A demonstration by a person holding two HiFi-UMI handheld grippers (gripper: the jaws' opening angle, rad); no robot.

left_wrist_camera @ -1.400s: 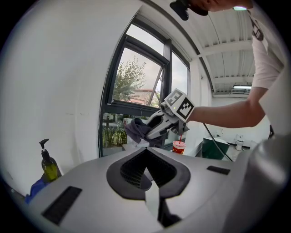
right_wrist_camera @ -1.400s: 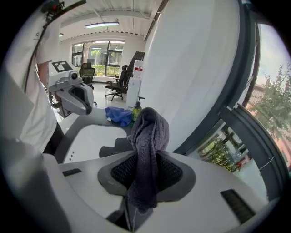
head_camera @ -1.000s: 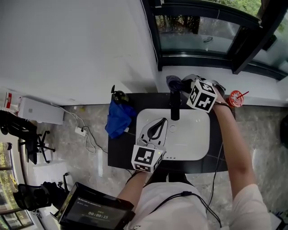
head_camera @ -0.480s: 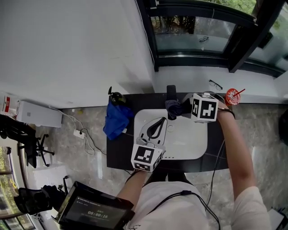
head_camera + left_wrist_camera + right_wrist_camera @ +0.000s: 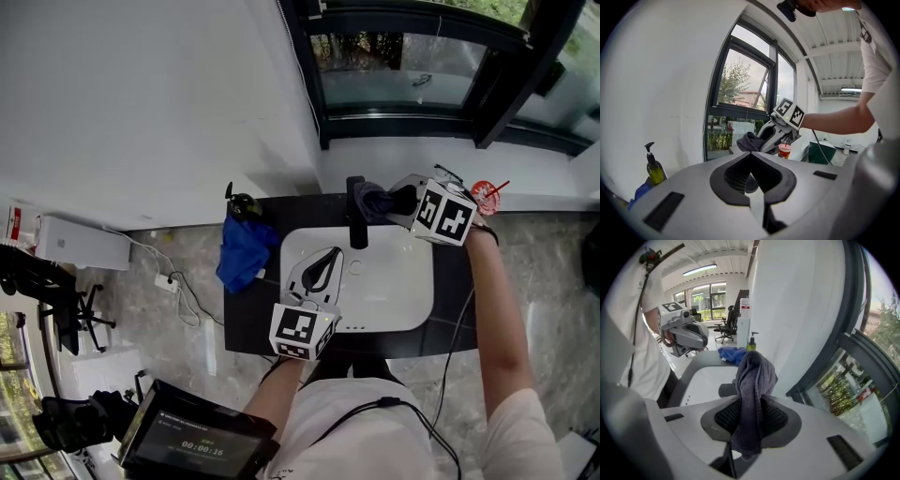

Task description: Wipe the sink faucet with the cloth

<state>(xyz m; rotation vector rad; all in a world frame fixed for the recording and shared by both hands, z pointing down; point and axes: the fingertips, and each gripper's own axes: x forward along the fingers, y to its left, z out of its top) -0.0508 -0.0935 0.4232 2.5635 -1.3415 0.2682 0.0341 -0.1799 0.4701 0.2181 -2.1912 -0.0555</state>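
A black faucet [image 5: 355,225] stands at the back edge of the white sink [image 5: 403,300]. My right gripper [image 5: 386,202] is shut on a dark grey cloth [image 5: 372,199], which lies against the faucet's upper right side. In the right gripper view the cloth [image 5: 753,376] hangs bunched between the jaws, with the faucet [image 5: 725,390] just left of it. My left gripper [image 5: 328,255] hovers over the left of the basin, jaws shut and nothing in them. The left gripper view shows the right gripper [image 5: 774,135] and the cloth [image 5: 748,141] ahead.
A blue rag [image 5: 242,248] and a soap bottle [image 5: 246,202] lie on the black counter [image 5: 246,323] left of the sink. A red cup [image 5: 486,199] and glasses [image 5: 448,174] sit on the windowsill at the right. The wall and window stand close behind the faucet.
The right gripper swept the cloth down over the faucet, then came back up to its upper right side. The left gripper has kept still.
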